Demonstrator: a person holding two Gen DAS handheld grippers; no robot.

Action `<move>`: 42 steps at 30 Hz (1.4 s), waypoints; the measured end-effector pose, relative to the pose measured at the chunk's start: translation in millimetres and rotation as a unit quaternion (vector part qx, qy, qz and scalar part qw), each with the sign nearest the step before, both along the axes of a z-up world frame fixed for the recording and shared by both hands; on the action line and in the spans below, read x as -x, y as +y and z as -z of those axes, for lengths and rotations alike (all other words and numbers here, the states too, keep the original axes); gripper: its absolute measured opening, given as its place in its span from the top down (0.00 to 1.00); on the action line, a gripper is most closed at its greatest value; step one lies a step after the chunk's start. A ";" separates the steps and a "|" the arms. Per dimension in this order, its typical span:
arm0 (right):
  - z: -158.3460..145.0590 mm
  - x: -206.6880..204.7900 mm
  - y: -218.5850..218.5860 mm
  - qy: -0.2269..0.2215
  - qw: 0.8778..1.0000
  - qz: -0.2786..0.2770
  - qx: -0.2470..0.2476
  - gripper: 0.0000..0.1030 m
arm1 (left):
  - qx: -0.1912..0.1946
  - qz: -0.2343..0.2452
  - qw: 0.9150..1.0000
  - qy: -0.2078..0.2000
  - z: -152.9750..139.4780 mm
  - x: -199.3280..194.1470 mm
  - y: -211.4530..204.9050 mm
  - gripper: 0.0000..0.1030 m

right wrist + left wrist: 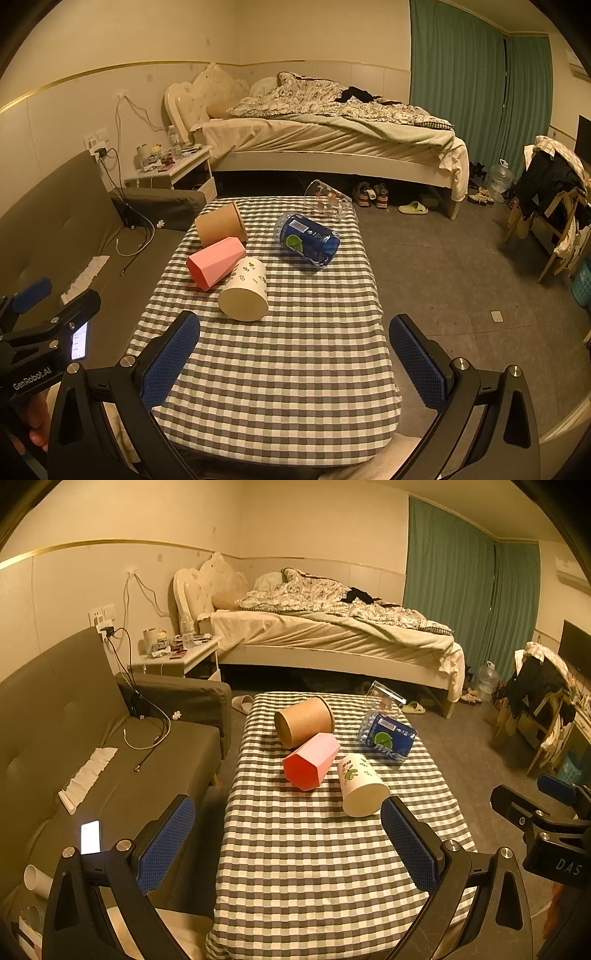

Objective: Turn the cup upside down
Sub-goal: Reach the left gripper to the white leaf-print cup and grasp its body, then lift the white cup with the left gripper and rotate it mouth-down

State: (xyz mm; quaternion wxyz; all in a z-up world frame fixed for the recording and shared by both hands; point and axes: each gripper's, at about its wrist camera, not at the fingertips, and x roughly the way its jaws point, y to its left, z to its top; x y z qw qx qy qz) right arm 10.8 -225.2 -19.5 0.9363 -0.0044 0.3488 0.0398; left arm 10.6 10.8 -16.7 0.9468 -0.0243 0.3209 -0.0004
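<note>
Your left gripper (288, 843) has its jaws spread wide with nothing between them; its blue, dimpled pads (166, 843) hover over the near end of the table (314, 878), touching nothing. Your right gripper (293, 360) is just as wide apart and equally empty, hanging above the near edge of the same table. Neither one is in contact with a cup.

Moving left to right across the checked grey-and-white cloth, all the cups lie on their sides. First is the brown paper cup (304, 722), a smooth kraft cylinder with its flat base facing you. Just beside it, nearer to you, rests the pink cup (312, 761), hard and faceted with a hexagonal base, touching or nearly touching the brown one. Next comes the white cup (361, 784), round, glossy and printed with small green plants, its base turned toward you; in the right wrist view it sits against the pink cup. Because the mouths point away, you cannot tell what is inside any of them. Farther right lies a blue wrapped pack (387, 736), shiny plastic with a green lime on it. Behind that, at the far right corner, a clear cup (382, 698) lies tipped over.
</note>
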 end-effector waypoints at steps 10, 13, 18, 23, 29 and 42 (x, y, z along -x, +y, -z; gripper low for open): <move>24.2 -44.4 19.8 0.037 0.999 -0.004 0.011 0.00 | 0.000 -0.025 0.999 0.037 28.0 -42.6 27.7 0.00; 45.5 -68.5 36.5 0.065 0.998 -0.016 0.014 0.00 | -0.003 -0.036 0.998 0.058 46.9 -56.5 40.5 0.00; 81.2 -108.6 66.8 0.101 0.994 -0.043 0.017 0.00 | -0.011 -0.055 0.994 0.091 77.4 -78.1 62.0 0.00; 113.0 -150.2 85.7 0.132 0.990 -0.049 0.016 0.00 | -0.011 -0.068 0.990 0.122 103.2 -96.2 80.1 0.00; 141.2 -184.8 85.5 0.163 0.986 -0.033 0.032 0.01 | 0.000 -0.071 0.986 0.149 128.6 -107.8 91.5 0.00; 159.2 -187.9 91.5 0.202 0.978 -0.050 0.028 0.30 | 0.009 -0.055 0.986 0.158 133.2 -112.8 84.5 0.00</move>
